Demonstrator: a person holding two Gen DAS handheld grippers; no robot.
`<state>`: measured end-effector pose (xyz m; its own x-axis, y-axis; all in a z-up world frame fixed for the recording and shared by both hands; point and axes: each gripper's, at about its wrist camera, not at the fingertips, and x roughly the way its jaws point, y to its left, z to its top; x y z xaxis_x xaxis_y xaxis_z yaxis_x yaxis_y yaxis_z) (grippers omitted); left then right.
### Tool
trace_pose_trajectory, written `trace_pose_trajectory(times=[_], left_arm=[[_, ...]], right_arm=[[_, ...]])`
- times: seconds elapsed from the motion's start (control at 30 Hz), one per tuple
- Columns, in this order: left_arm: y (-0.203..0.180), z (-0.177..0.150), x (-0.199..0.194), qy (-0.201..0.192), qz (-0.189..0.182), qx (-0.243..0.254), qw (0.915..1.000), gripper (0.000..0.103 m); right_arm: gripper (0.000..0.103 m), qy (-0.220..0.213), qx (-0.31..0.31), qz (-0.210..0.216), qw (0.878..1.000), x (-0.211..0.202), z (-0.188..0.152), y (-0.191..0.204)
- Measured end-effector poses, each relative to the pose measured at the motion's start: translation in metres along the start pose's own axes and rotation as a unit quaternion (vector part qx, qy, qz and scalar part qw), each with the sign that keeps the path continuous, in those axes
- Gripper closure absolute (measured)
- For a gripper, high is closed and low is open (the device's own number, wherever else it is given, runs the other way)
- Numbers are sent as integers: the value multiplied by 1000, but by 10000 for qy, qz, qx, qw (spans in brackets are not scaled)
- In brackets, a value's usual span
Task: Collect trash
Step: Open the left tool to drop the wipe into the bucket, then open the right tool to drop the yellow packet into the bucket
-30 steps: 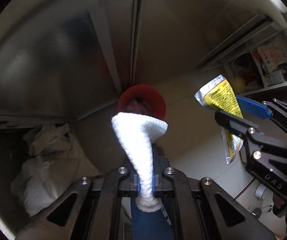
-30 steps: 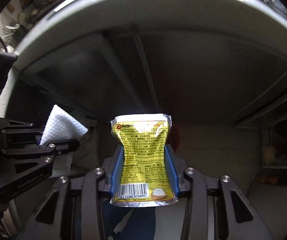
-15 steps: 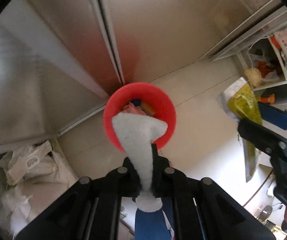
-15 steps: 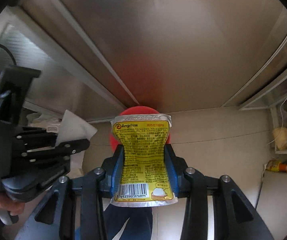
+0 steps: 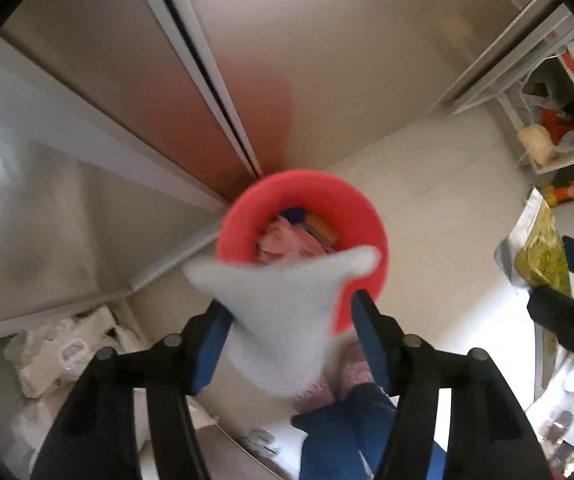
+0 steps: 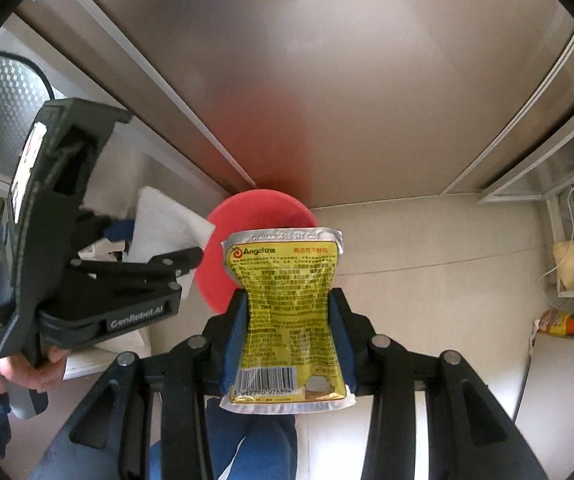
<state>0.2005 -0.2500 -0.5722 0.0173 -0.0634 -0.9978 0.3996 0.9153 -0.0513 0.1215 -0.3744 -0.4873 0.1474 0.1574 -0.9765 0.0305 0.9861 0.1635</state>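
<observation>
In the left wrist view, the left gripper [image 5: 291, 320] points straight down, its jaws opening with their blue pads spread wide. A white folded cloth [image 5: 283, 312] sits blurred between them, and the pads no longer press on it; its upper edge overlaps the near rim of the red bin [image 5: 239, 216]. Below the jaws lies a patch of the person's blue clothing [image 5: 351, 432].

In the right wrist view, the right gripper [image 6: 291, 320] is clenched on a yellow yeast packet [image 6: 287, 300]; the blue pads squeeze its middle so the foil pinches into a waist, barcode end nearest the camera, printed top edge standing up over the bin's near right rim. To the left, a hand [image 6: 3, 364] holds the left gripper's black body.

Further on, the red bin stands on the pale floor [image 6: 427, 280], right against a brushed metal cabinet front [image 6: 327, 80] that carries the bin's red reflection. Inside the bin lie pink wrappers [image 5: 291, 240] and something orange and dark blue, too blurred to name. White plastic bags [image 5: 59, 360] are heaped on the floor to the left. Far right, an open shelf [image 5: 547, 136] holds bags and packets, with an orange bottle [image 6: 567, 322] lying at its foot.
</observation>
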Motion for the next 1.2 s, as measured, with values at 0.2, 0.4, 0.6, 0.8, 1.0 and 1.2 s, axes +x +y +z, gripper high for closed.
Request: trace_pose_trajectory(times=[0.2, 0.4, 0.6, 0.8, 1.0, 1.2], left_arm=[[6, -9, -9, -226, -51, -198, 9995, 38], [14, -16, -20, -418, 14, -133, 9990, 18], [33, -32, -30, -503, 19, -263, 9984, 11], [59, -53, -28, -521, -206, -669, 9962, 9], [74, -66, -10, -451, -137, -878, 9950, 9], [86, -74, 3, -387, -109, -962, 9946, 9]], right_arm=[[66, 0, -3, -41, 10000, 4, 1, 2], [66, 51, -76, -30, 10000, 2, -2, 9], [66, 118, -249, 13, 9996, 2, 3, 20], [66, 111, -301, 78, 9995, 17, 7, 32], [65, 249, -472, 196, 9984, 49, 7, 42], [63, 259, -638, 158, 9975, 70, 11, 58]])
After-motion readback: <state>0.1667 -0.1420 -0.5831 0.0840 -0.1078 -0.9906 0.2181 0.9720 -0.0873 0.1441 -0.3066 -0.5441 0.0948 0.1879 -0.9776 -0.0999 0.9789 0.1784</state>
